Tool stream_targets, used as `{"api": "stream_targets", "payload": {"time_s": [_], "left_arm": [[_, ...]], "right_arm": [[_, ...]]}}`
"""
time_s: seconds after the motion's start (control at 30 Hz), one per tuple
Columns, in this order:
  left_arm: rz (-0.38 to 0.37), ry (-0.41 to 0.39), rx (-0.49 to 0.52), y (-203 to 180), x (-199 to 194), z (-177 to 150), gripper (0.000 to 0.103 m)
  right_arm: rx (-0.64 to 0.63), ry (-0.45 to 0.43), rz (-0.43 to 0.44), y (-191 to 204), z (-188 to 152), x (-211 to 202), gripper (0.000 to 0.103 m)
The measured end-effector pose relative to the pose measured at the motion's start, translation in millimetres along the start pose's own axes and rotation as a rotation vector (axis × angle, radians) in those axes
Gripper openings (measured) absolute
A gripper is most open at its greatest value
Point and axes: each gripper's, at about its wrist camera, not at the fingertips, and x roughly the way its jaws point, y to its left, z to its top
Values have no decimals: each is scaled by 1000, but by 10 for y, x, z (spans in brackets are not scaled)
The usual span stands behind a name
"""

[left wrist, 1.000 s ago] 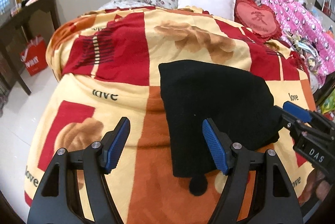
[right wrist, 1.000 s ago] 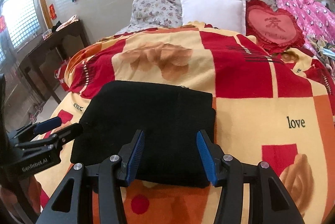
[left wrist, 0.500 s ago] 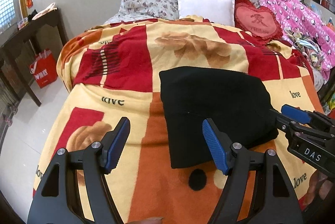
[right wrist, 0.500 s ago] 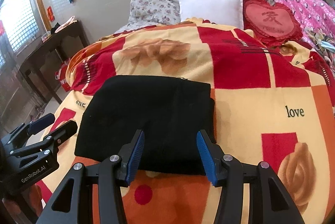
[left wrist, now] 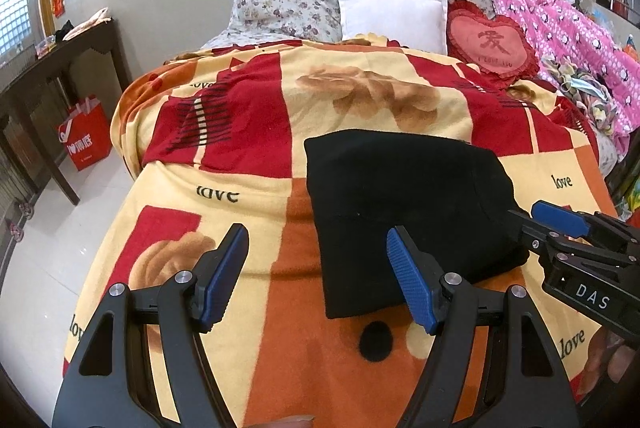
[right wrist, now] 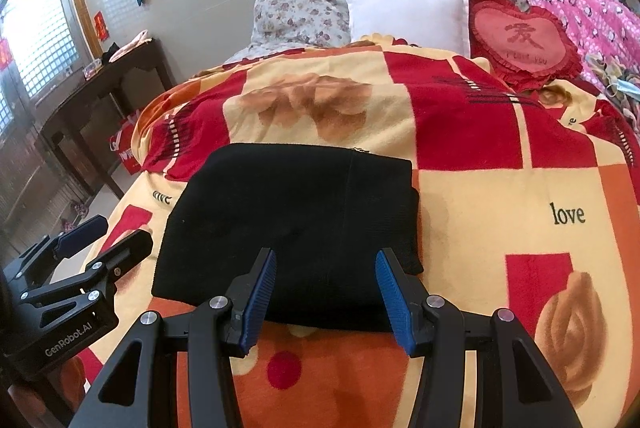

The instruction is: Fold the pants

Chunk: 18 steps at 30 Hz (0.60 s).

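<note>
Both grippers have drawn back from the folded black pants.

Left gripper and right gripper hover, jaws parted and empty, just before the pants' near edge on the blanket.

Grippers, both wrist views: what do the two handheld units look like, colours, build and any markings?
Both are alike: the left claw and right claw have black skeletal frames with triangular cut-outs, silver pivot bolts, and blue ribbed pads on the fingers. White lettering reads "GenRobot.AI" on the left unit's side and "DAS" on the right's. No cables or sleeves show.
</note>
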Motion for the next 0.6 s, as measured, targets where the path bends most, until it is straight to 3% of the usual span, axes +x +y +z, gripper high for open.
{"api": "stream_targets", "payload": {"time_s": [0.6], "left_arm": [[4, 16, -4, -1, 90, -1, 72]], "right_arm": [[-21, 17, 0, 55, 4, 94, 50]]}}
